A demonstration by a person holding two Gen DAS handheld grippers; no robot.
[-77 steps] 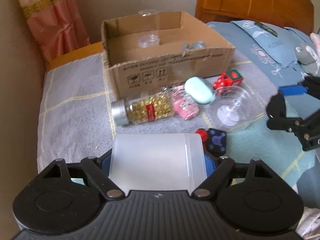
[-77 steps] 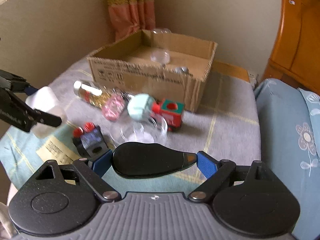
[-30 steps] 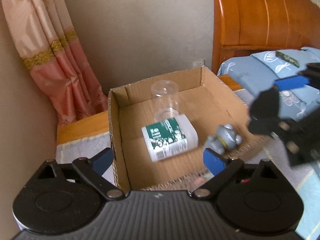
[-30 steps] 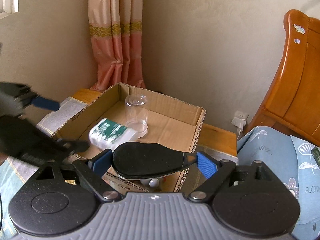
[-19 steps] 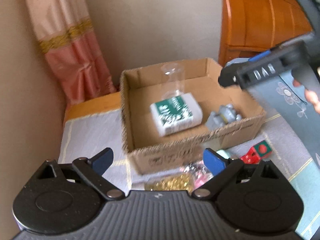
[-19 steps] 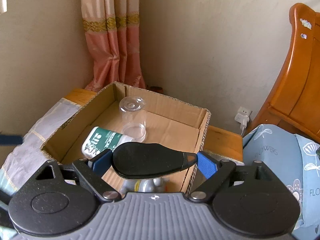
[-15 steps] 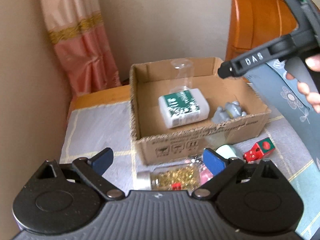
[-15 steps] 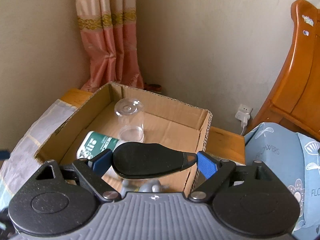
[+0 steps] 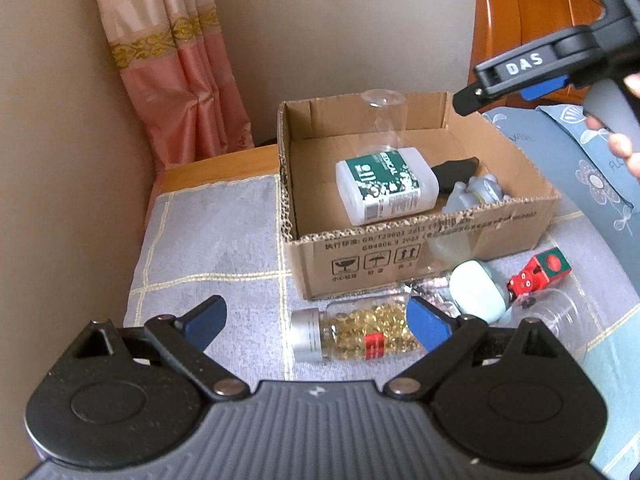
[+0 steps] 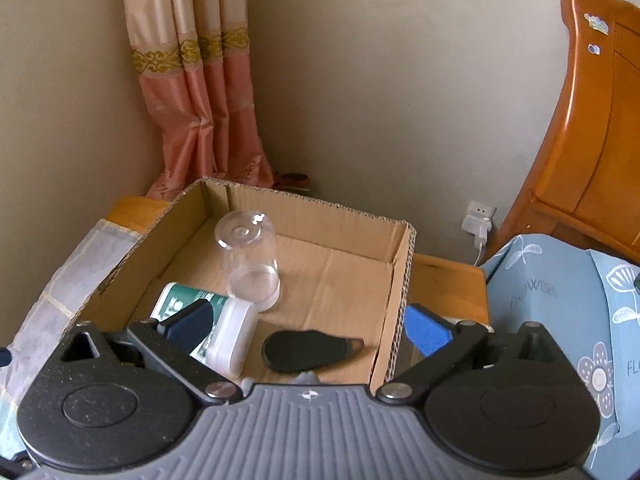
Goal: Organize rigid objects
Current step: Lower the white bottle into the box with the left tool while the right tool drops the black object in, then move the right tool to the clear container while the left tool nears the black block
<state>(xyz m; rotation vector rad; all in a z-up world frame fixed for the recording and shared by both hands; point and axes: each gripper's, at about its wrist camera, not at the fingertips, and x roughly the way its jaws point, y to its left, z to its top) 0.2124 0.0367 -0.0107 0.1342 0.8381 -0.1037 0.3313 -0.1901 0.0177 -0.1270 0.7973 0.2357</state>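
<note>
A cardboard box (image 9: 420, 236) stands at the back of the cloth-covered table. Inside it lie a white bottle with a green label (image 9: 384, 186), an upturned clear cup (image 10: 248, 264), a grey toy figure (image 9: 476, 194) and a flat black object (image 10: 308, 348). My right gripper (image 10: 308, 324) hovers over the box with its jaws opening. Nothing is between them, and the black object rests on the box floor below. My left gripper (image 9: 316, 322) is open and empty in front of the box, just above a bottle of golden capsules (image 9: 352, 336).
In front of the box lie a mint-green case (image 9: 476, 292), a red toy train (image 9: 538, 274) and a clear cup on its side (image 9: 560, 320). A blue flowered pillow (image 10: 560, 292) and a wooden headboard (image 10: 592, 140) lie to the right, and a curtain (image 9: 180, 80) hangs at the back left.
The right gripper let go of the flat black object, which now lies in the box. The left gripper drew back from the box, so the items on the table show again.
</note>
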